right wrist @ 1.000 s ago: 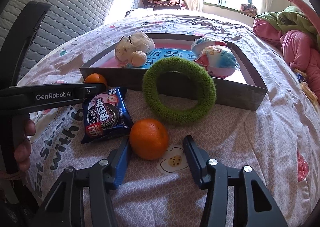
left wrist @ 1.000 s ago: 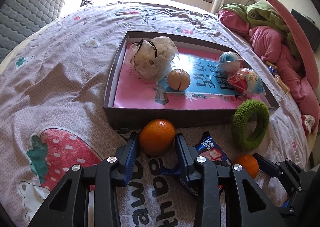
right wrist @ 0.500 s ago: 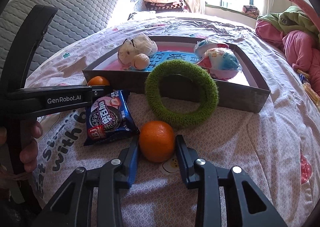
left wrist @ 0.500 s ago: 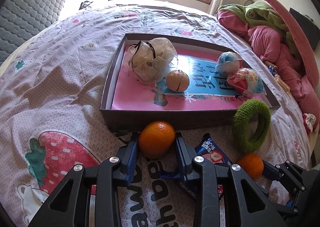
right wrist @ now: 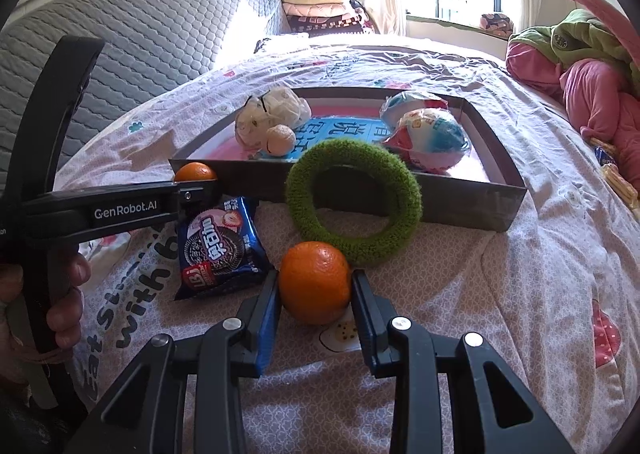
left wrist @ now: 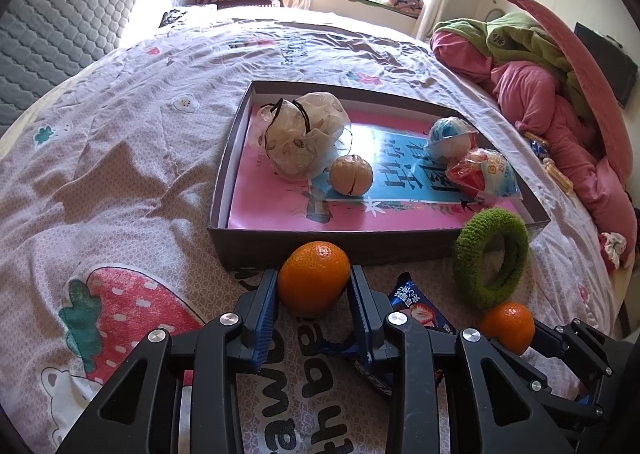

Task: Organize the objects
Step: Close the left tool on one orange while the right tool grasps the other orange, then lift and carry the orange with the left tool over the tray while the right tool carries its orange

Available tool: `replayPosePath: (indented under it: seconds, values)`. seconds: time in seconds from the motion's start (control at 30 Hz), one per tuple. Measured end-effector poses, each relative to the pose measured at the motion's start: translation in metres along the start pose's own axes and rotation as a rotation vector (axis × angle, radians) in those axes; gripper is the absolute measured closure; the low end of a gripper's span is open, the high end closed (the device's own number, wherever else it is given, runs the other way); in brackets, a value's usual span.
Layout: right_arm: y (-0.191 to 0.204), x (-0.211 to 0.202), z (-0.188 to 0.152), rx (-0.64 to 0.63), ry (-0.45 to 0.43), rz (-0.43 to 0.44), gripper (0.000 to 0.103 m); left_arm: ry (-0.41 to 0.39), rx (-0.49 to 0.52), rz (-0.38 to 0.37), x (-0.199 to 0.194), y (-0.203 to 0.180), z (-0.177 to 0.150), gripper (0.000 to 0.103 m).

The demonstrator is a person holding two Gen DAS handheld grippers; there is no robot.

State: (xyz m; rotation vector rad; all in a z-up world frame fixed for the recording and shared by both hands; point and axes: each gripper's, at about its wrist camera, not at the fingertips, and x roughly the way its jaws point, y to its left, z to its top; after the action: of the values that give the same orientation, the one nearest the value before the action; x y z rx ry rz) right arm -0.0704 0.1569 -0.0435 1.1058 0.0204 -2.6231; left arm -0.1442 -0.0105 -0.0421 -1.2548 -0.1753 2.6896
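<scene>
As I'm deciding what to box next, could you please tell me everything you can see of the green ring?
The green ring is a fuzzy, yarn-like loop with a wide open centre. It stands tilted on the bedspread, leaning against the outside of the box wall near its right corner. The right gripper's orange sits at its lower edge, seemingly touching. The cookie packet lies apart to its left. No gripper holds it, and it looks intact.
</scene>
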Motion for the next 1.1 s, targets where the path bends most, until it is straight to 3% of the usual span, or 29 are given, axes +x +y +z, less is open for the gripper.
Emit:
replayPosePath:
  seconds: [1.1]
  values:
    - [-0.001,-0.053,0.012,-0.011,-0.167,0.023,0.068,-0.098,0.035,0.042,-0.076,-0.029,-0.005,0.069]
